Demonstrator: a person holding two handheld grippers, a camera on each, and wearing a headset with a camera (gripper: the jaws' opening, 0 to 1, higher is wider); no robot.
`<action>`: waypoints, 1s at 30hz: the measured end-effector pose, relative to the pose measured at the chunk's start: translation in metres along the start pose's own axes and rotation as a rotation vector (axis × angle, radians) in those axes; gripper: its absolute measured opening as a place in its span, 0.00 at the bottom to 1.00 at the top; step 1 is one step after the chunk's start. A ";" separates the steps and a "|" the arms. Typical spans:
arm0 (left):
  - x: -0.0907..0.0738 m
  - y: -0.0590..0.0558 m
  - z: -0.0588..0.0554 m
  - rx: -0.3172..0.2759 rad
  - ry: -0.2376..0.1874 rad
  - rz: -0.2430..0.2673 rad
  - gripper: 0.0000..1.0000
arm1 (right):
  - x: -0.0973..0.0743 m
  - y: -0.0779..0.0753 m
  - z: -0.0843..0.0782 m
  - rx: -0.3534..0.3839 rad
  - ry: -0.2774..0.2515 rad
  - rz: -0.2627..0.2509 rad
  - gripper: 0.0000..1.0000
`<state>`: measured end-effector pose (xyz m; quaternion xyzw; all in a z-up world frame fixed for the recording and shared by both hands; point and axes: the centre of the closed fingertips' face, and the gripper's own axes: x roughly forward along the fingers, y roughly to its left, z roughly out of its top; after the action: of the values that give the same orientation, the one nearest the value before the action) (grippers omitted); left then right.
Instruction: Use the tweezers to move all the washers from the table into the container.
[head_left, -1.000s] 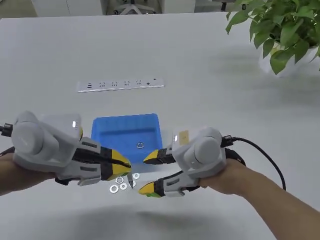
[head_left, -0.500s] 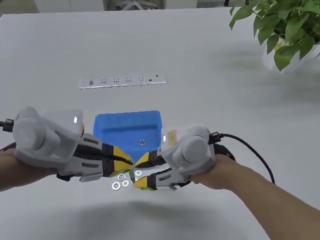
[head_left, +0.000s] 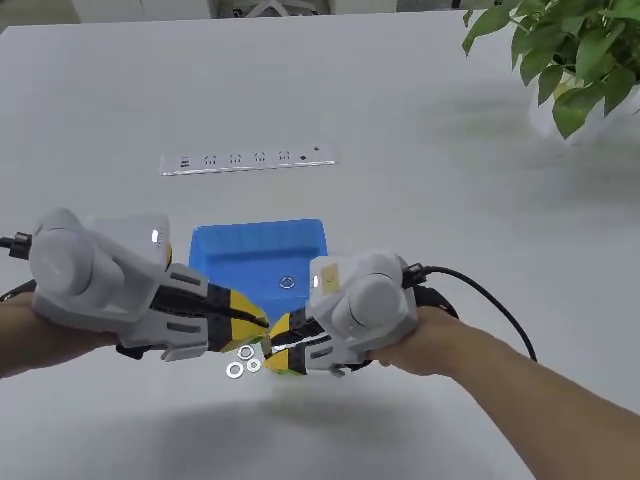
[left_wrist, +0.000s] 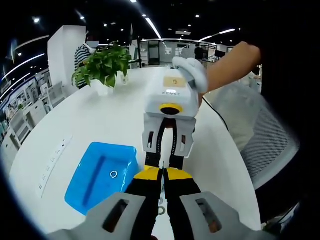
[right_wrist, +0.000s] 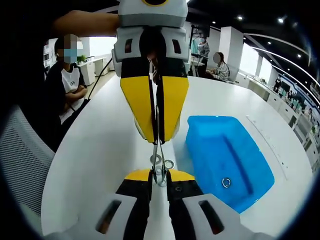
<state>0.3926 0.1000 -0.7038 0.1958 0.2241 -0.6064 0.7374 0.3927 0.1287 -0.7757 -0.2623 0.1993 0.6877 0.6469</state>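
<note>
Pick-up step: left gripper (head_left: 255, 322) fingers clenched on tweezers (right_wrist: 157, 135), right gripper (head_left: 282, 342) fingers pinching its tips over washers (head_left: 243, 361) on desk (head_left: 420, 180). Next: lift one, carry to container (head_left: 250, 248).

Thin metal tweezers (right_wrist: 157, 150) point at three small silver washers (head_left: 234, 370) lying flat just beside the blue container (head_left: 230, 258), which holds one washer (head_left: 287, 283).

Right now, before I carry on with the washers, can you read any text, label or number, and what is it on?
No text can be read.
Yellowish sticker on the right gripper housing: print too blurred to read.
Dark line of print just under that sticker: too small to read.
Power strip on the table: small markings, too small to read.
</note>
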 end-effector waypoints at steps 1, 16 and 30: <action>0.000 0.000 0.000 0.000 0.000 0.001 0.06 | 0.000 0.000 0.000 -0.001 0.000 0.001 0.12; -0.001 0.001 -0.001 0.000 0.010 0.009 0.06 | 0.000 0.000 0.000 0.031 -0.020 -0.019 0.09; -0.002 0.001 -0.001 -0.011 0.014 0.011 0.06 | 0.001 0.001 0.002 0.038 -0.023 -0.018 0.09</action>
<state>0.3926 0.1027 -0.7032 0.1971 0.2316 -0.5995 0.7404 0.3915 0.1307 -0.7752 -0.2439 0.2024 0.6810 0.6602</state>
